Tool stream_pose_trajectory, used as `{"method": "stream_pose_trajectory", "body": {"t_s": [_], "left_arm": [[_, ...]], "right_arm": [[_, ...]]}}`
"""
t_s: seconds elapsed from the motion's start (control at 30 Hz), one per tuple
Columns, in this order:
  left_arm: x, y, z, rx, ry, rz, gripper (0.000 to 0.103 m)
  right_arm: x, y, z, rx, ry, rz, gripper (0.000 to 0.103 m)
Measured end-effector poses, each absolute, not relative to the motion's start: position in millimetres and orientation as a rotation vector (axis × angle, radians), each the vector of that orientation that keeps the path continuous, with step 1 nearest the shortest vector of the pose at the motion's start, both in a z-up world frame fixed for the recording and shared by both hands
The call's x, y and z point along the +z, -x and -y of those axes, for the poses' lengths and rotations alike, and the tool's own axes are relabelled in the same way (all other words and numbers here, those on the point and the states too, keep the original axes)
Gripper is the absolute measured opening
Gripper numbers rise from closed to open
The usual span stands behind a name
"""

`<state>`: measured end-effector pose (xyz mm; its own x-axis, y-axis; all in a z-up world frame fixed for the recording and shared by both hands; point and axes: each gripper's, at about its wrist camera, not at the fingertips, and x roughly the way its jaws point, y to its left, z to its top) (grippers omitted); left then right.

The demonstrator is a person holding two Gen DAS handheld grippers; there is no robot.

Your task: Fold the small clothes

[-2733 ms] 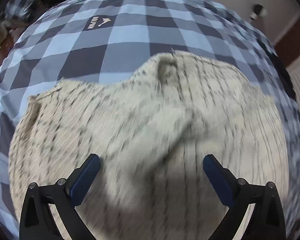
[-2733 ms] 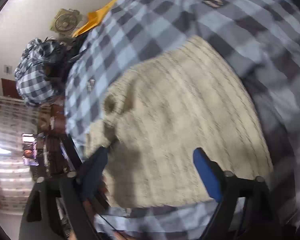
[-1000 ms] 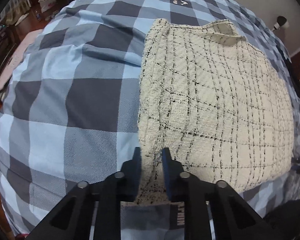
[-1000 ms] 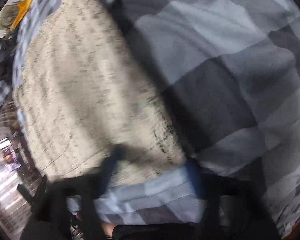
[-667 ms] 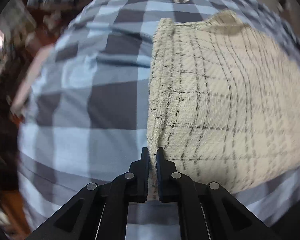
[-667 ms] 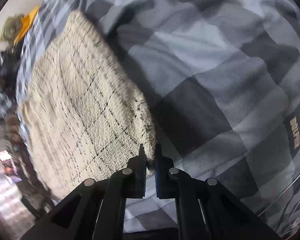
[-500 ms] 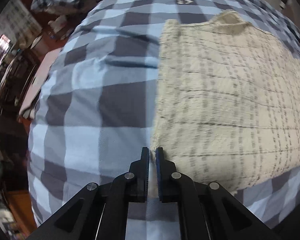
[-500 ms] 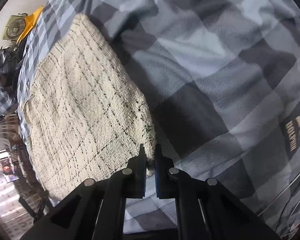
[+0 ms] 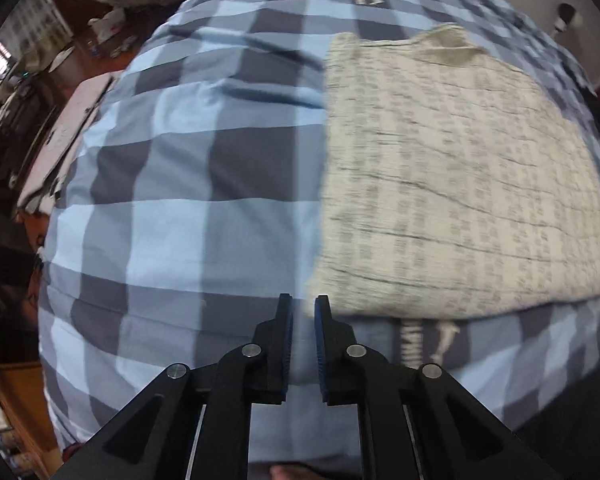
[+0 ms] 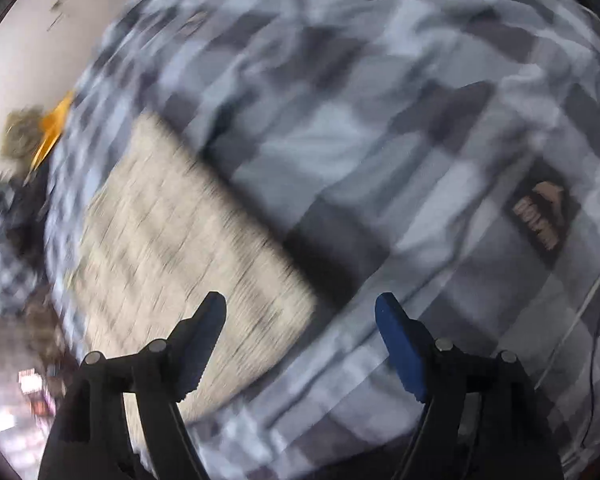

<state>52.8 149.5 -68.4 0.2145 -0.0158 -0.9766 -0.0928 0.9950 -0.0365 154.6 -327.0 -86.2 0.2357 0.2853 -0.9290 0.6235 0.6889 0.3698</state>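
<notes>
Cream cloth with a thin dark check, lying flat as a rough rectangle on a blue-and-grey checked cover. In the left wrist view the cloth fills the right half of the scene; its left edge runs straight from near to far, and a small flap stands raised at the far edge. Its near left corner lies just beyond and slightly right of the left gripper. The jaws of this gripper stand nearly together, with a narrow slit between the blue pads; only cover shows through the slit, and nothing is pinched. Whether the right pad touches the cloth corner cannot be told, owing to blur.

In the right wrist view the cloth lies to the left, its near right corner pointing toward the gap of the right gripper. The jaws here are spread wide and empty; the left pad overlaps the cloth in the picture, the right pad overlaps bare cover. Contact cannot be judged in this blurred view.

A printed logo marks the cover at right. A yellow object lies at the far left edge of the cover.
</notes>
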Motion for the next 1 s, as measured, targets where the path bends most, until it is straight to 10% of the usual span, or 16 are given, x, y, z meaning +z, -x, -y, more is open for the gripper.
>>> {"method": "stream_pose_trajectory", "body": {"t_s": [0.1, 0.13, 1.0], "left_arm": [[-60, -48, -134, 0.029, 0.115, -1.313, 0.098], [-57, -48, -130, 0.022, 0.128, -1.294, 0.103], [-161, -118, -151, 0.004, 0.301, -1.478, 0.103]], "right_arm": [[-99, -155, 314, -0.167, -0.815, -1.435, 0.074], [-104, -157, 307, -0.149, -0.8, -1.46, 0.074], [-182, -177, 360, -0.18, -1.039, -1.59, 0.074]]}}
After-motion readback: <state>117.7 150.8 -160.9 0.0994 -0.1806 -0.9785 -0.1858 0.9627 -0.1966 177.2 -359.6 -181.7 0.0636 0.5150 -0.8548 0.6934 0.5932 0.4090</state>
